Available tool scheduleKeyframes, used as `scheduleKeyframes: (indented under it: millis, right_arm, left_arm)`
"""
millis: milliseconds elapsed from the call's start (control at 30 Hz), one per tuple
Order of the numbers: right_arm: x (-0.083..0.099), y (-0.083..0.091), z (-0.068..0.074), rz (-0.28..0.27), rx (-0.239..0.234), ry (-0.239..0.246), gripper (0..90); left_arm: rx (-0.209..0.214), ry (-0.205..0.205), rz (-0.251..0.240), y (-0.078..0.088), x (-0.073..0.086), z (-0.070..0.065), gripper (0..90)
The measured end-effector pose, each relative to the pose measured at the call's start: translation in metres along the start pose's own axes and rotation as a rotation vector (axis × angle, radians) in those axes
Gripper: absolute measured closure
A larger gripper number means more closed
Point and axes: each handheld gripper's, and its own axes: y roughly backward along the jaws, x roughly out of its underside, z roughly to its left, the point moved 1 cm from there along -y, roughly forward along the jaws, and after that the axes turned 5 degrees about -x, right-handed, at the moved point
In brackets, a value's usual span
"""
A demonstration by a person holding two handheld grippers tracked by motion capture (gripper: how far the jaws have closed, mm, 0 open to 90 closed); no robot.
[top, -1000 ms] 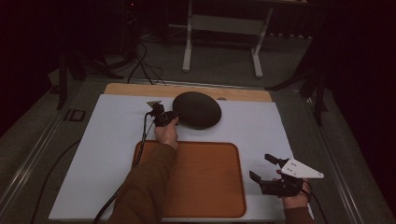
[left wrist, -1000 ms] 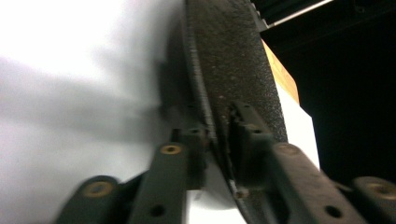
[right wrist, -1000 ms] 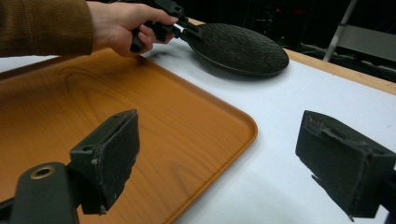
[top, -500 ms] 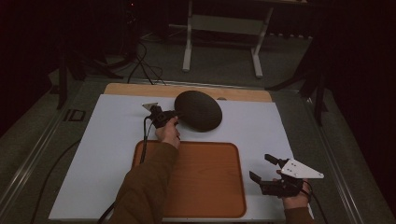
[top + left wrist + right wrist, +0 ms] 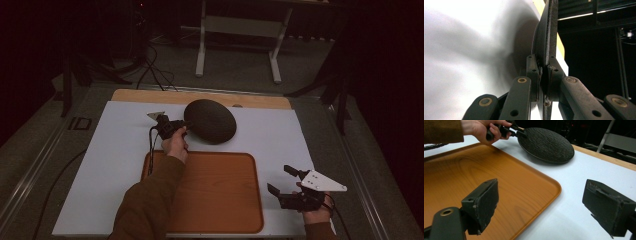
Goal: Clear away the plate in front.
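The black textured plate [image 5: 210,121] lies in the upper centre of the high view, on the white table surface [image 5: 120,150] just beyond the far edge of the orange wooden tray [image 5: 220,195], apart from the tray rim. In the right gripper view it sits at the upper centre of the frame [image 5: 546,143], flat and round with a raised rim and a rough, ridged face. Judged from its thin, rigid profile in the left gripper view [image 5: 550,37], it should behave as a stiff, moderately heavy dish, probably stoneware or a similar hard material: it will not flex, it may chip if dropped, and a grip at one edge will load the jaws with a turning moment. The textured surface should resist slipping. The rim is the practical place to take hold, and that is where the left gripper [image 5: 184,125] is applied: its jaws are closed on the plate's near-left edge, one pad above and one below, as the left gripper view [image 5: 544,77] confirms. The left forearm [image 5: 150,200] extends from the bottom of the frame diagonally over the tray's left side, wrist level. The right gripper [image 5: 290,186] rests at the lower right of the high view, just off the tray's right edge, jaws spread wide and empty [image 5: 539,205], pointed toward the plate.
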Motion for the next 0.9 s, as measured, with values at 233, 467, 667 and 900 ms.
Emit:
scheduleKeyframes:
  millis: [233,467,667,900]
  right_arm:
    - [0.000,0.000,0.000,0.000,0.003,-0.001,13.5]
    - [0.000,-0.001,0.001,0.001,0.001,0.001,13.5]
    - [-0.001,-0.002,0.001,0.004,-0.001,0.004,13.5]
    - [0.000,-0.001,0.001,0.004,0.000,0.005,13.5]
  left_arm:
    - [0.031,-0.016,-0.008,0.017,0.001,-0.002,84.5]
    - [0.061,-0.013,-0.020,0.035,0.004,-0.001,84.6]
    - [0.073,-0.021,-0.015,0.050,0.006,0.001,84.4]
    - [0.089,-0.027,-0.011,0.066,0.010,0.007,84.4]
